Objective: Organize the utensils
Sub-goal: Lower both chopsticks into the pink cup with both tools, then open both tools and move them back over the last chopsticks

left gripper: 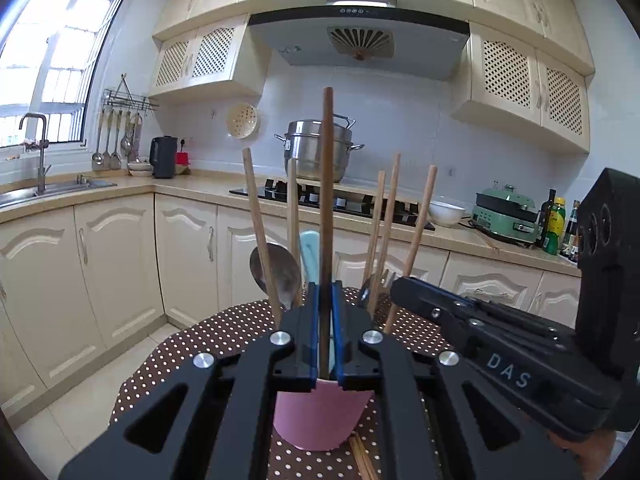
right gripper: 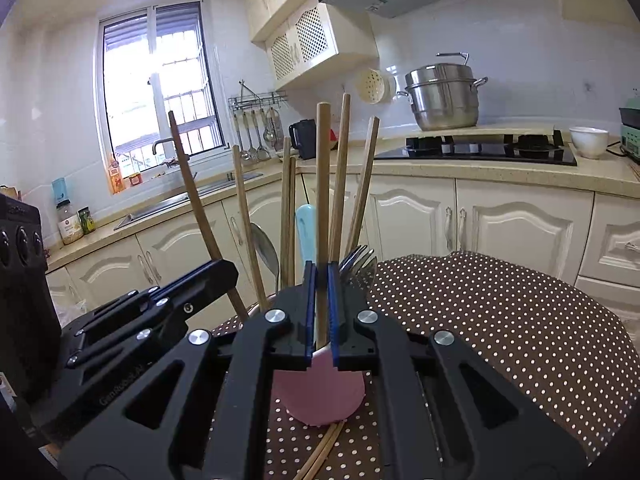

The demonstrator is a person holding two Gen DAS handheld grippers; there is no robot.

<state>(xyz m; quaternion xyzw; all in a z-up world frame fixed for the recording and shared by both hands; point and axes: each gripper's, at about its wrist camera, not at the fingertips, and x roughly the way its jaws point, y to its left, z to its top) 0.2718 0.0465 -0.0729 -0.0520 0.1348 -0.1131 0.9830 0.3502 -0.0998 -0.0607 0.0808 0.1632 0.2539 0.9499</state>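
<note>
A pink cup (left gripper: 320,420) stands on the dotted table and holds several wooden chopsticks, a metal spoon (left gripper: 276,272), forks and a light blue utensil (left gripper: 310,248). My left gripper (left gripper: 326,292) is shut on a dark wooden chopstick (left gripper: 327,184) that stands upright over the cup. My right gripper (right gripper: 320,276) is shut on a lighter wooden chopstick (right gripper: 322,184), also upright over the pink cup (right gripper: 320,400). The right gripper shows in the left wrist view (left gripper: 404,284), close beside the cup. More chopsticks (right gripper: 320,456) lie on the table in front of the cup.
The table has a brown cloth with white dots (right gripper: 500,320). Behind it run cream kitchen cabinets, a sink (left gripper: 52,190), a black hob (left gripper: 332,200) with a steel steamer pot (left gripper: 316,152), and a white bowl (left gripper: 446,212).
</note>
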